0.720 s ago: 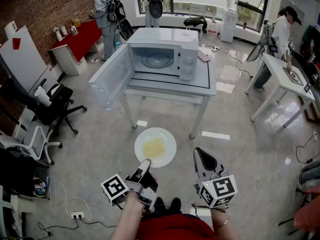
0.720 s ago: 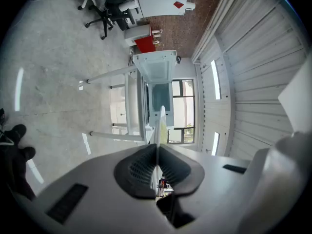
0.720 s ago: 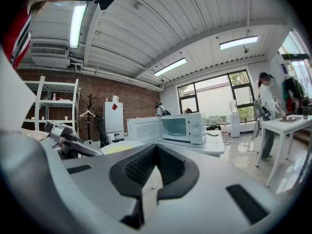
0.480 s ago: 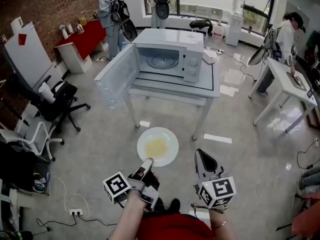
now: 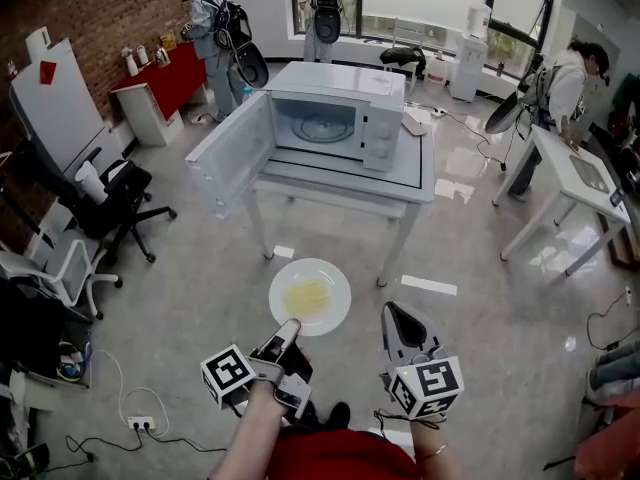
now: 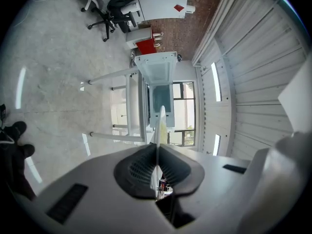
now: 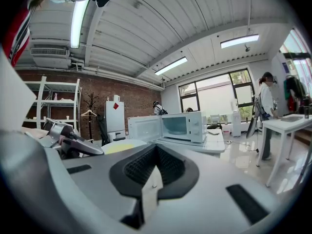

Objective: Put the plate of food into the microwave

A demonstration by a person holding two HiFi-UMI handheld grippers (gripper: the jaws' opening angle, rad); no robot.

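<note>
A white plate (image 5: 310,296) with yellow food (image 5: 306,294) hangs level over the floor, in front of the white table (image 5: 412,182). My left gripper (image 5: 288,328) is shut on the plate's near rim. In the left gripper view the plate (image 6: 161,118) stands edge-on between the closed pads. My right gripper (image 5: 392,313) hovers just right of the plate, shut and holding nothing. The white microwave (image 5: 335,108) sits on the table ahead, its door (image 5: 228,153) swung wide to the left and its cavity bare. The right gripper view shows the microwave (image 7: 187,126) and the plate (image 7: 119,147).
Black and white office chairs (image 5: 110,203) stand at the left. A red-topped table (image 5: 160,73) is at the back left with a person beside it. Another white table (image 5: 575,183) and a person are at the right. A power strip (image 5: 135,423) lies on the floor near my feet.
The plate stays held in the left gripper at about the same spot. The whole view has shifted a little; the person at the right has moved.
</note>
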